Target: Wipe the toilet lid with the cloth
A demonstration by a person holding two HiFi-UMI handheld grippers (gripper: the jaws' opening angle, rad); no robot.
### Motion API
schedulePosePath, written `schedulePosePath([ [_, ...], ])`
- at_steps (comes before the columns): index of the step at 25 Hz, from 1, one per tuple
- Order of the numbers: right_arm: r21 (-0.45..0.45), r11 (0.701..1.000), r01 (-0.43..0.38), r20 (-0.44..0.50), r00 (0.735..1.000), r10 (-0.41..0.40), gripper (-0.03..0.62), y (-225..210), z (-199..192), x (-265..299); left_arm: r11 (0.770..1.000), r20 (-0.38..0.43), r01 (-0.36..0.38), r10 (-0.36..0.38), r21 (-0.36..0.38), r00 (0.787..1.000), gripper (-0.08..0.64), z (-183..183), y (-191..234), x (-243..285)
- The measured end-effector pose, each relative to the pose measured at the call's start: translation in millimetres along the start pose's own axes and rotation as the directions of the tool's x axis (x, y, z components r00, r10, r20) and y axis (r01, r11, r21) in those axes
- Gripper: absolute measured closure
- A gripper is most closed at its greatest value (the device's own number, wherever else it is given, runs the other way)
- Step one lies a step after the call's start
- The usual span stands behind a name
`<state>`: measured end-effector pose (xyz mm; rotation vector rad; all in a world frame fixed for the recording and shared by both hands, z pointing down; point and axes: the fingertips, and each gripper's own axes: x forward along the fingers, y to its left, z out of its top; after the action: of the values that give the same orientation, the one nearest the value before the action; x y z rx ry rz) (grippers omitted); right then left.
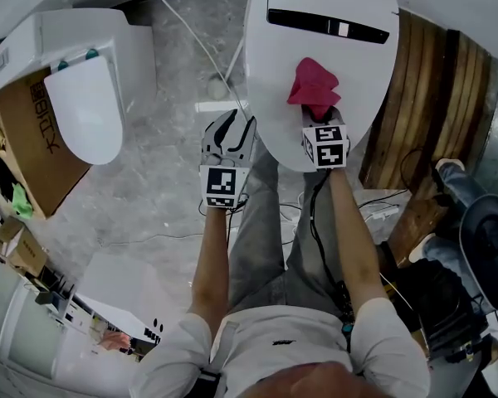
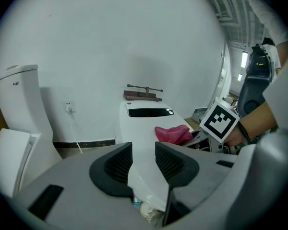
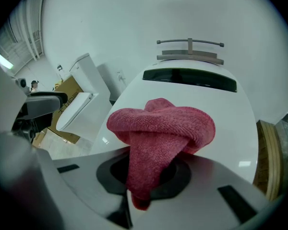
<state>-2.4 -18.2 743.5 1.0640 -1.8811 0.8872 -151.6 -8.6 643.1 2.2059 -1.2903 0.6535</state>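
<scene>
A white toilet lid (image 1: pixel 315 65) lies closed in front of me, with a black slot (image 1: pixel 327 25) near its back. A bunched red cloth (image 1: pixel 313 83) rests on the middle of the lid, and my right gripper (image 1: pixel 319 113) is shut on it. In the right gripper view the cloth (image 3: pixel 158 128) hangs folded between the jaws over the lid (image 3: pixel 230 114). My left gripper (image 1: pixel 231 131) stands open at the lid's left front edge, holding nothing. The left gripper view shows the lid (image 2: pixel 144 133) between its open jaws and the cloth (image 2: pixel 173 134) beyond.
A second white toilet (image 1: pixel 83 98) stands at the left beside a cardboard box (image 1: pixel 33 139). A white cable (image 1: pixel 199 44) runs over the grey marble floor (image 1: pixel 149 189). Wooden boards (image 1: pixel 432 98) lie right of the toilet. Black cables and a shoe (image 1: pixel 448 172) are at the right.
</scene>
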Motion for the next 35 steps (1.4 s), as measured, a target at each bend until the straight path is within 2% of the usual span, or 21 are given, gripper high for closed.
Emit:
schedulePosePath([
  [11,-0.073,0.993,-0.098,-0.019,0.995,0.097,0.528,62,9,20,1.0,-0.032,-0.012,0.012,-0.01,0.999,0.403,-17,15,-14],
  [19,-0.149,0.968,-0.2,-0.032,0.98,0.198,0.528,93,6,25,1.0,-0.061,-0.02,0.021,0.014,0.998,0.403,-23,11,-12],
  [27,-0.185,0.932,-0.311,-0.089,0.95,0.299,0.528,107,-20,18,0.999,-0.106,-0.014,0.019,0.045,0.994,0.403,-29,-10,-10],
  [35,-0.198,0.92,-0.339,-0.116,0.94,0.321,0.528,87,-57,-3,0.998,-0.122,0.019,-0.011,0.066,0.992,0.403,-34,-58,-9],
])
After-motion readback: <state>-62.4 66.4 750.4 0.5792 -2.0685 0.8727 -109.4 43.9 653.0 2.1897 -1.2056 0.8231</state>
